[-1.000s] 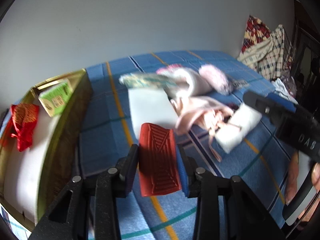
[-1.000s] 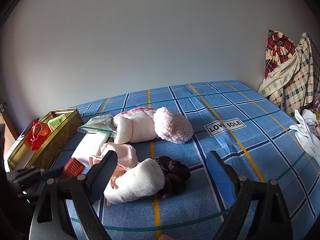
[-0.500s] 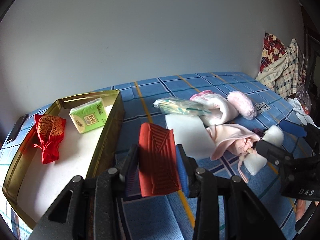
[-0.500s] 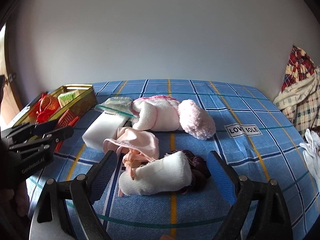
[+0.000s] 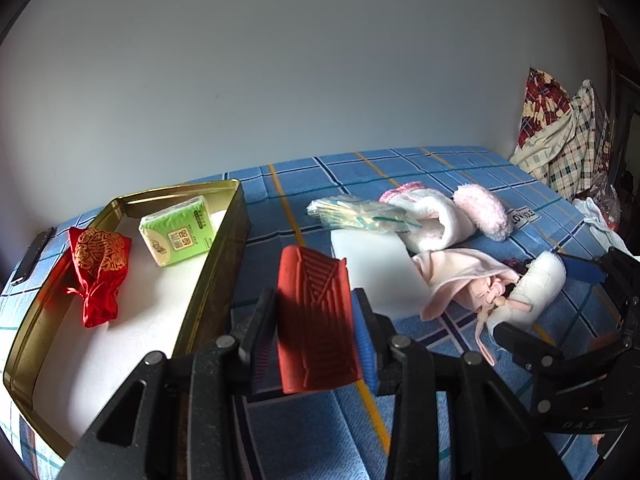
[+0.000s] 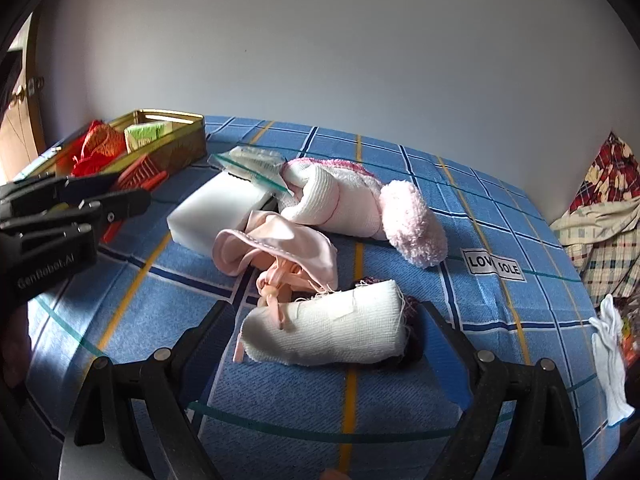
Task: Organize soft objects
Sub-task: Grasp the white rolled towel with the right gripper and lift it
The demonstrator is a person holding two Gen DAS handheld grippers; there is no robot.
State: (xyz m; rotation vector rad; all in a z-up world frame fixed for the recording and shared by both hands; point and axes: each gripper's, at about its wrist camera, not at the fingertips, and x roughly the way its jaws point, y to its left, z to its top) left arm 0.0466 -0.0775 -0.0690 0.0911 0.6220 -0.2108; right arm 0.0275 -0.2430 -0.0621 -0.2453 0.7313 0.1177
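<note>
a home bedroom: a bed (image 6: 460,208) under a blue plaid sheet (image 5: 400,168) against a plain white wall (image 6: 340,48), checked clothes (image 5: 560,140) heaped at its far corner (unfolded, some spilling over).

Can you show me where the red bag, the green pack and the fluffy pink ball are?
red bag (image 5: 98,268), left wrist view, on its middle, below the gold pattern
green pack (image 5: 178,230), left wrist view, on its top face
fluffy pink ball (image 6: 414,222), right wrist view, on its fuzzy middle
</note>
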